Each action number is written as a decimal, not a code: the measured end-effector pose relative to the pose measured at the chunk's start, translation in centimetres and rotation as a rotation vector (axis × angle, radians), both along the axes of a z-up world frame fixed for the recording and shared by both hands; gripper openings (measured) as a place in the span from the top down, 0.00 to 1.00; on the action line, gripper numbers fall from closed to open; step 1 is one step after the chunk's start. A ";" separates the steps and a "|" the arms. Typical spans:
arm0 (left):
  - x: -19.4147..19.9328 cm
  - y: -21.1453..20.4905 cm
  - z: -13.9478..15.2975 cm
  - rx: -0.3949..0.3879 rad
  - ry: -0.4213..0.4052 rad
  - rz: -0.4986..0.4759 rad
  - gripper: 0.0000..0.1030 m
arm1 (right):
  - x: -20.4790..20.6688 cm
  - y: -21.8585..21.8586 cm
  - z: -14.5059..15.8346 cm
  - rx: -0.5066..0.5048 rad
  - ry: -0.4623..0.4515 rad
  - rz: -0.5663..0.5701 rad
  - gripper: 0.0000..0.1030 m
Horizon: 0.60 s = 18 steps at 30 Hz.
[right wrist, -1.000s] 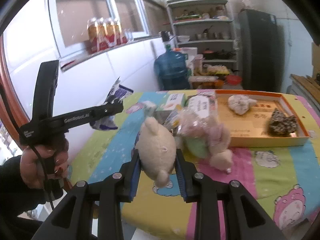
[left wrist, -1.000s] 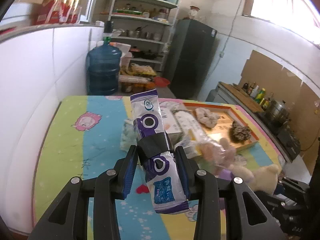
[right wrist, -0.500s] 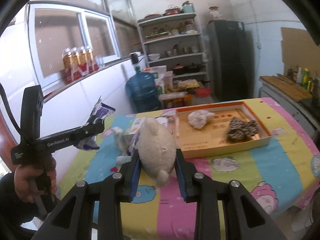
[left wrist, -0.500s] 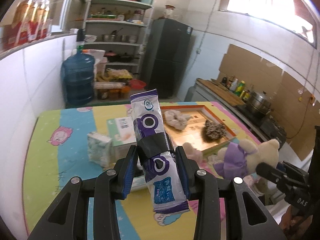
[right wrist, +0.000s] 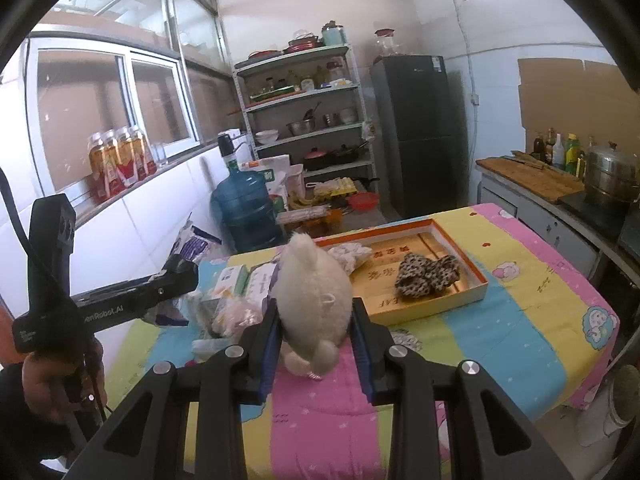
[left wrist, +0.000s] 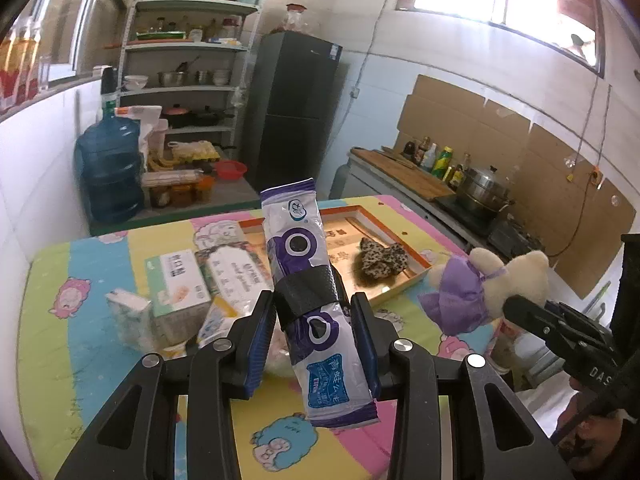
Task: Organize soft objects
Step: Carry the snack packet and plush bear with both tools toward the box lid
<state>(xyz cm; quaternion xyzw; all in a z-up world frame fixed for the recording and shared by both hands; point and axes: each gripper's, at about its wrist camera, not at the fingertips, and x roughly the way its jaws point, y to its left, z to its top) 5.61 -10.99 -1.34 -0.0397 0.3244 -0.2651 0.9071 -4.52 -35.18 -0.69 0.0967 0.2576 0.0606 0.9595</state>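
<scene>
My left gripper [left wrist: 312,344] is shut on a purple and white tissue pack [left wrist: 308,276] with a black band, held upright above the table. My right gripper [right wrist: 314,344] is shut on a cream plush bear [right wrist: 314,300] and holds it above the table's front edge; the bear, in a purple dress, also shows in the left wrist view [left wrist: 484,284]. An orange-rimmed tray [right wrist: 460,296] on the table holds a leopard-print scrunchie [right wrist: 424,274] and a pale scrunchie [right wrist: 350,254]. The left gripper's body [right wrist: 132,300] shows in the right wrist view.
A green tissue box [left wrist: 176,284], a small tissue pack [left wrist: 128,314] and a plastic-wrapped pack [left wrist: 236,270] lie on the colourful tablecloth [right wrist: 520,320]. A water jug [right wrist: 246,212], shelves [right wrist: 304,120] and a fridge [right wrist: 420,132] stand beyond. A counter with a pot [right wrist: 610,174] is at the right.
Both grippers have risen and pulled back from the table with their loads still held. The bear has been lifted clear of the other packs, and the views have turned toward the tray.
</scene>
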 end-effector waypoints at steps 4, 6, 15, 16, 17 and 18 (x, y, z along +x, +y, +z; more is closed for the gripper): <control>0.8 -1.7 0.1 0.002 0.003 -0.008 0.62 | 1.0 -1.5 0.2 0.003 -0.011 -0.014 0.68; 1.2 -2.6 0.0 0.000 0.007 -0.007 0.62 | 1.7 -2.5 0.3 0.006 -0.014 -0.013 0.68; 4.4 -6.7 -0.9 0.010 0.029 0.015 0.62 | 6.3 -6.8 0.4 0.019 -0.019 0.000 0.68; 4.7 -7.1 -1.1 0.010 0.036 0.018 0.62 | 6.8 -7.3 0.2 0.020 -0.017 0.003 0.68; 5.2 -7.4 -1.3 0.011 0.041 0.022 0.62 | 7.4 -7.8 0.1 0.022 -0.014 0.008 0.68; 5.6 -7.7 -1.5 0.014 0.045 0.027 0.62 | 8.0 -8.2 -0.1 0.022 -0.010 0.012 0.68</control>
